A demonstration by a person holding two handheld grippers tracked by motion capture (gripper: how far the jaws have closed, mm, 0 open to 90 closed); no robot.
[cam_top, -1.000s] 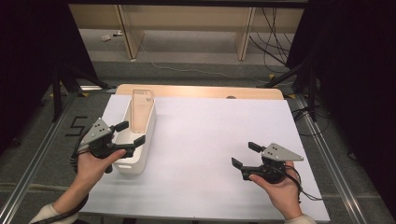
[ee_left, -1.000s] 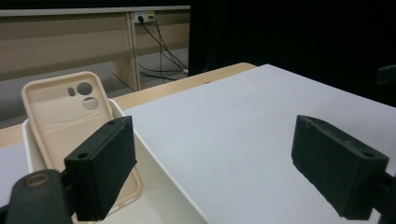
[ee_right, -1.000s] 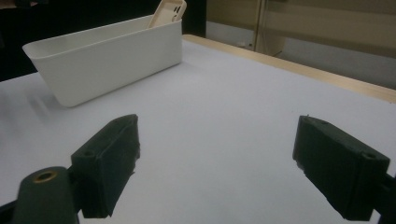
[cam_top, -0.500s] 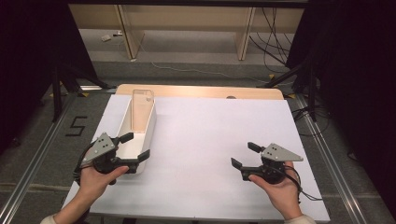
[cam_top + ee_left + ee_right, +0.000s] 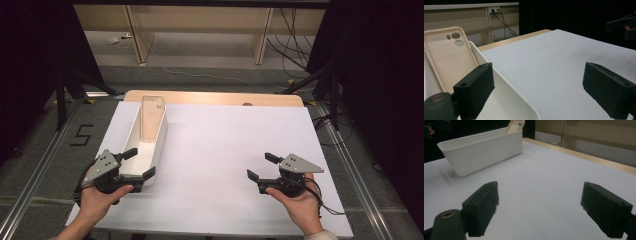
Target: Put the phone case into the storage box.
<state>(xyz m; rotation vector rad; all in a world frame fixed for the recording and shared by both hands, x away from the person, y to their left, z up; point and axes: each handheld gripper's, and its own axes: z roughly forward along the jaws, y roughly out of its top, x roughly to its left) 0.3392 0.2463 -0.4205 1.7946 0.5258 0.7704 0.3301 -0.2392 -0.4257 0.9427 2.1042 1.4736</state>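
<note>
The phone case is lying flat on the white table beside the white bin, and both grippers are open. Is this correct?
Not quite. The phone case stands inside the white bin, leaning against its far end, as the left gripper view shows. The left gripper and right gripper are indeed open.

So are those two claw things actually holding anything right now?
No. Both the left gripper and the right gripper have open jaws with nothing between them; the phone case leans inside the white bin.

White table (image 5: 235, 150) with a wood strip (image 5: 215, 97) along its far edge, on grey floor (image 5: 40, 150) marked "5" (image 5: 81, 135). Beyond stands pale wooden furniture (image 5: 200, 20), cables (image 5: 287, 30) hanging beside it. Dark surroundings left and right.
</note>
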